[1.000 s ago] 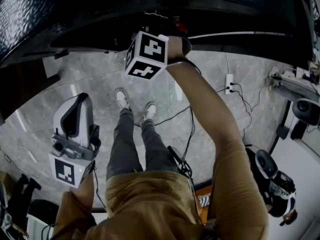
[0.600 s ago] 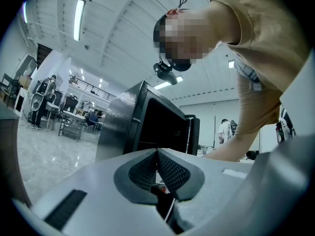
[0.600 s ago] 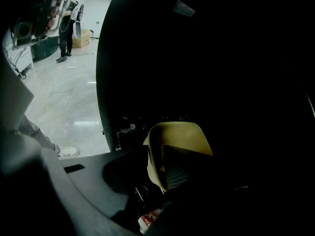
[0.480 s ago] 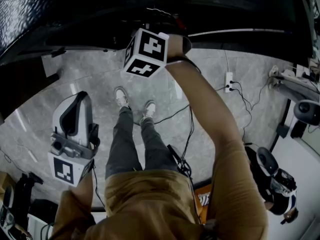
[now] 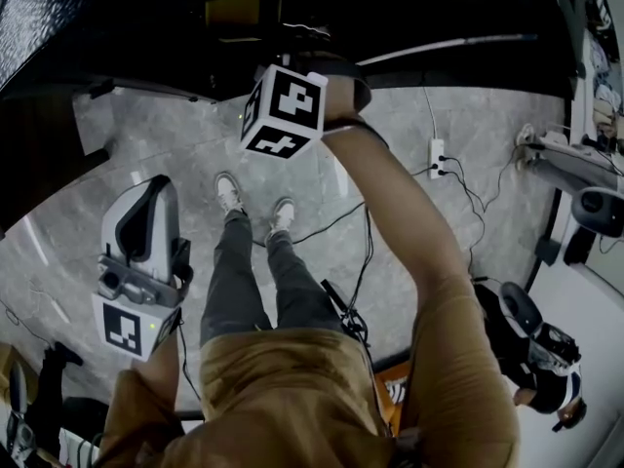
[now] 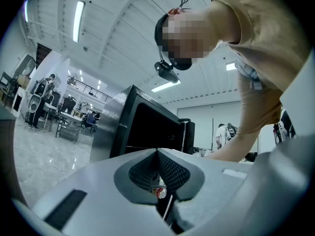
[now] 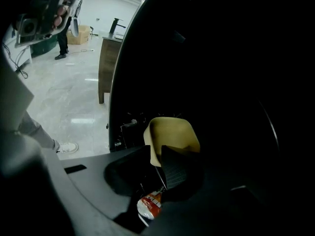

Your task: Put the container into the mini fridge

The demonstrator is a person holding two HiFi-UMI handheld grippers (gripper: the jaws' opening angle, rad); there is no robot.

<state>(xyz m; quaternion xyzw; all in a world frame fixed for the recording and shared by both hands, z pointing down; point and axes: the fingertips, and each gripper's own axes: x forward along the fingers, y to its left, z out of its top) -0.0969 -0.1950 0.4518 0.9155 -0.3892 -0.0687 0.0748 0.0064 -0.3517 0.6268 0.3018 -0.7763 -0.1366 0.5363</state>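
Note:
The mini fridge [image 5: 195,27] is the black box in front of me; the left gripper view shows its open front [image 6: 142,127]. My right gripper [image 7: 156,154] reaches into its dark inside, and the head view shows only its marker cube [image 5: 285,110]. A pale yellow container [image 7: 172,134] sits inside, its near edge between the closing jaws, whose pads do not visibly press it. My left gripper [image 5: 151,193] hangs low at my left side, away from the fridge. Its jaws [image 6: 157,154] meet at the tips with nothing in them.
A power strip [image 5: 436,159] and cables [image 5: 361,252] lie on the grey floor by my shoes [image 5: 229,193]. Equipment [image 5: 595,213] stands at the right. A brown cabinet [image 7: 106,68] stands beyond the fridge. People stand far off in the hall [image 6: 42,97].
The view has tilted a little, showing more of the fridge's dark inside. The right gripper's cube stays at the fridge opening. The left gripper has not moved.

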